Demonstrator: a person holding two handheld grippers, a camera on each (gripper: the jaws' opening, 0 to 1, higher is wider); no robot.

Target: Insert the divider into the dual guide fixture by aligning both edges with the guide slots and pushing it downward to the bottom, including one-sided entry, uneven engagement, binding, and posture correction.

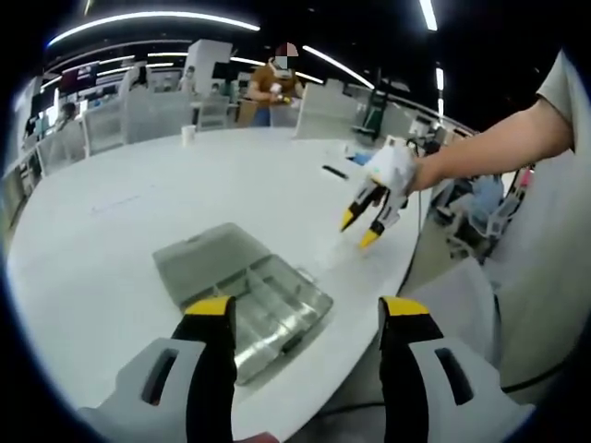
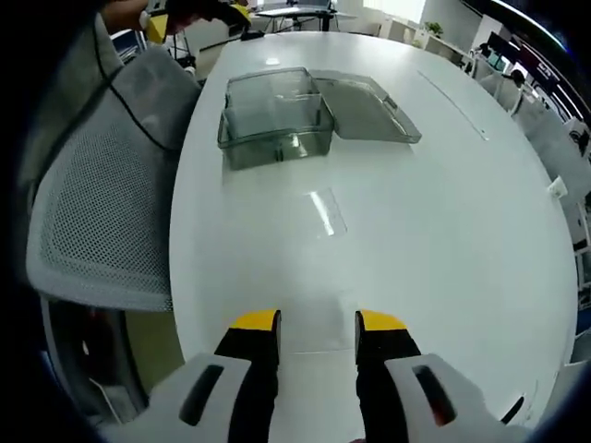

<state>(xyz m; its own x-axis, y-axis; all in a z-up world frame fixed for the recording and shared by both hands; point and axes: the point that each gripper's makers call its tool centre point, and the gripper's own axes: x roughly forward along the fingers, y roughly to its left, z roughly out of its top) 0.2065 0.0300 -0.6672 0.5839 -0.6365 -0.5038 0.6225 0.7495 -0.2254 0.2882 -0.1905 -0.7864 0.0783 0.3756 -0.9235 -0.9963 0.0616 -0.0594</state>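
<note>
Left gripper view: my left gripper (image 1: 305, 318) hangs over the table (image 1: 138, 203) w/ jaws spread wide, nothing between them. Just beyond the tips sits the clear plastic box (image 1: 277, 309), its lid (image 1: 208, 258) laid open flat beside it; this I take for the guide fixture. My right gripper (image 1: 363, 223) shows further off, above the table edge, tips a little apart and empty.

Right gripper view: right gripper (image 2: 317, 323) released, jaws parted, nothing held. The divider (image 2: 323, 214), a thin clear strip as far as I can tell, lies flat on the table (image 2: 443, 240) between the tips and the box (image 2: 275, 118), apart from both. A mesh chair (image 2: 97, 221) stands at the table edge.

Handling, my judgement: divider light, thin, fairly stiff, slick, hard to see. Lying flat, hard to get under; tip up at one long edge, then grip mid-length near the top edge so both ends stay free for the slots. Box light, may slide; steady w/ left.
</note>
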